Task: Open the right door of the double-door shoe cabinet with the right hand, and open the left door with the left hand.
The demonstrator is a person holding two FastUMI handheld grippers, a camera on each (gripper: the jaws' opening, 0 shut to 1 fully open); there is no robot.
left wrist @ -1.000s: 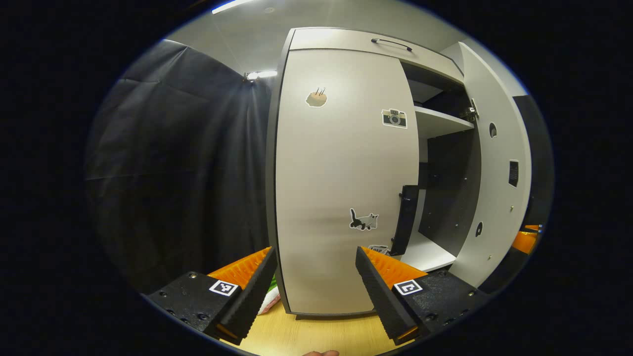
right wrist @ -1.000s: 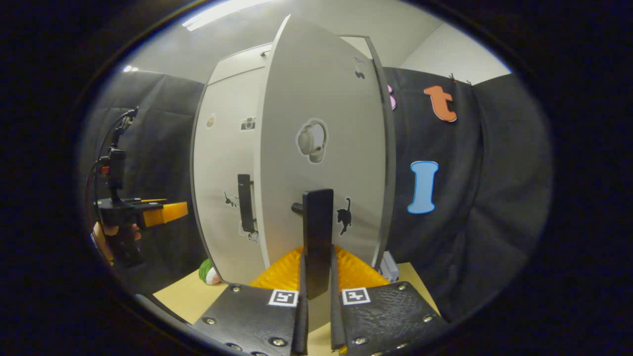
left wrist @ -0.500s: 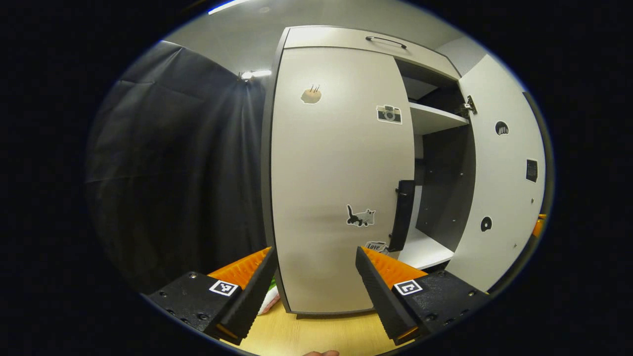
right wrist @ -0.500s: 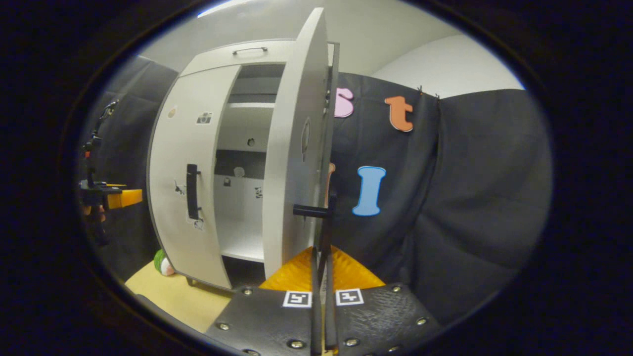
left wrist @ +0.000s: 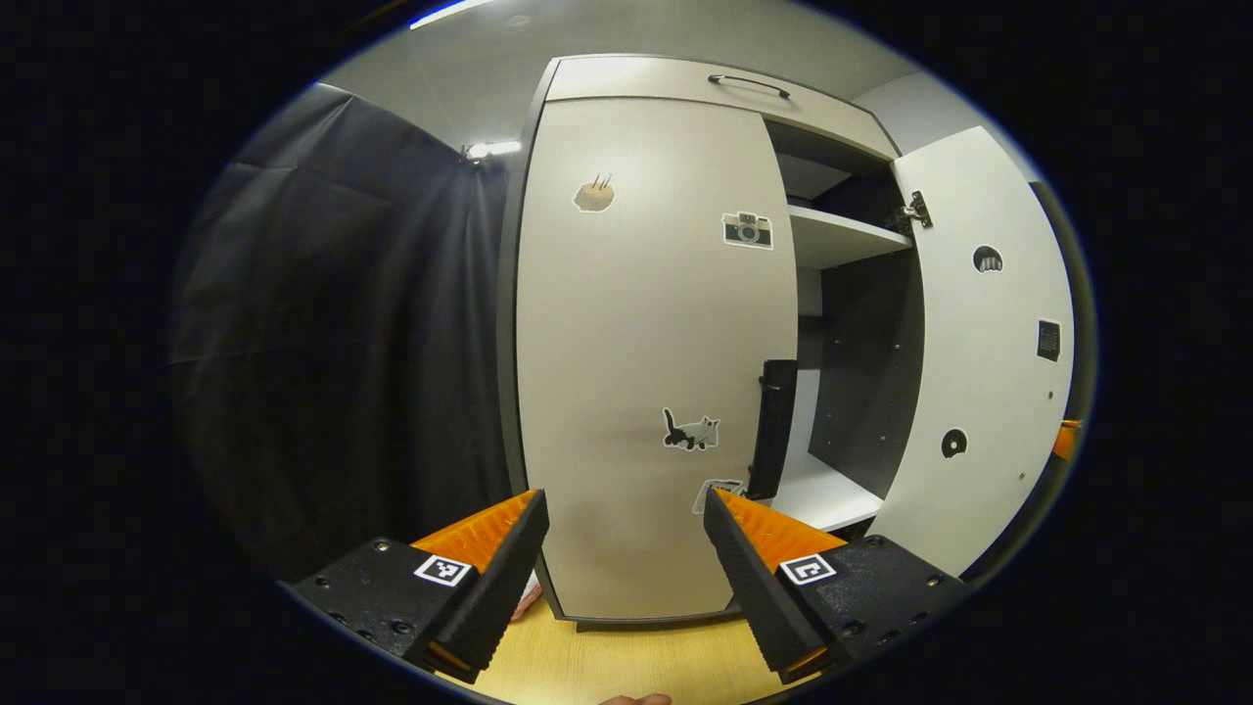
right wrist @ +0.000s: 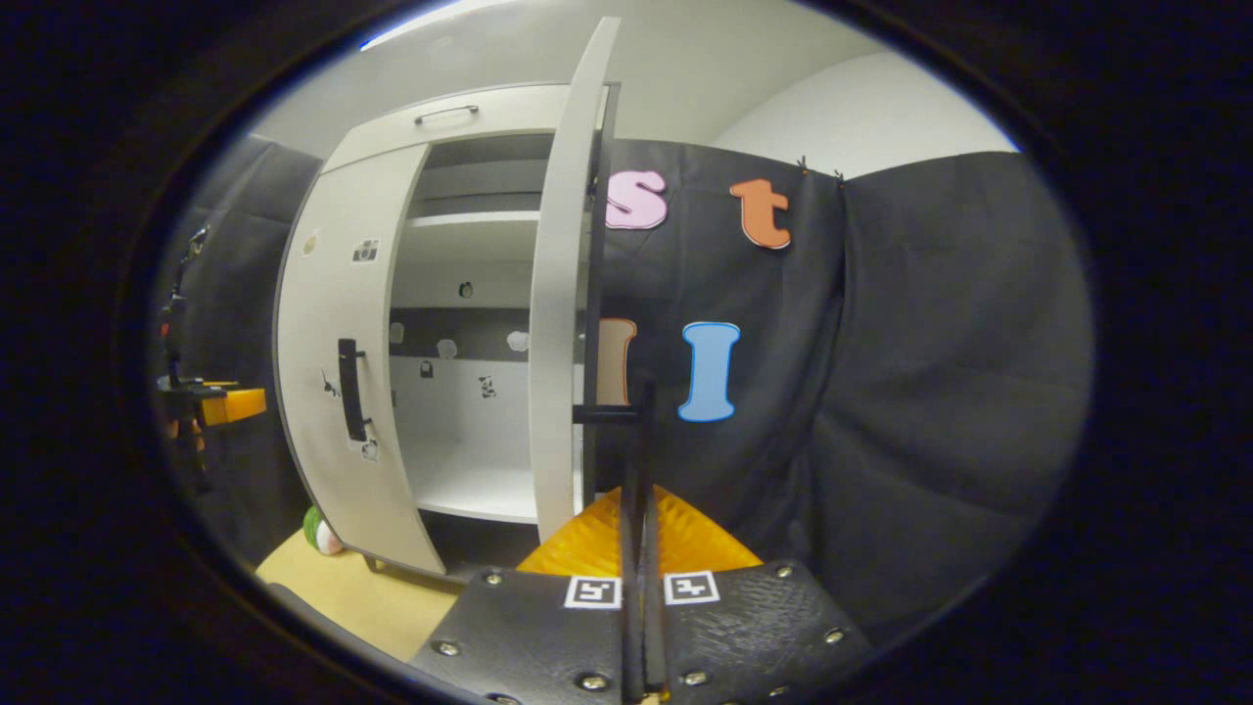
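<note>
The pale shoe cabinet stands upright on the table. Its left door is closed and carries stickers and a black vertical handle at its right edge. My left gripper is open in front of that door, short of the handle, holding nothing. The right door is swung wide open and appears edge-on in the right gripper view. My right gripper is shut on the right door's black handle. The left gripper also appears far off at the left, held by a hand.
Inside the cabinet are a lower shelf and an upper shelf. A top drawer with a bar handle sits above the doors. A small green and white object lies on the wooden tabletop by the cabinet's left foot. Black cloth walls surround the booth.
The right door has swung from partly open to wide open with my right gripper on its handle. The left gripper has drifted slightly right, still open.
</note>
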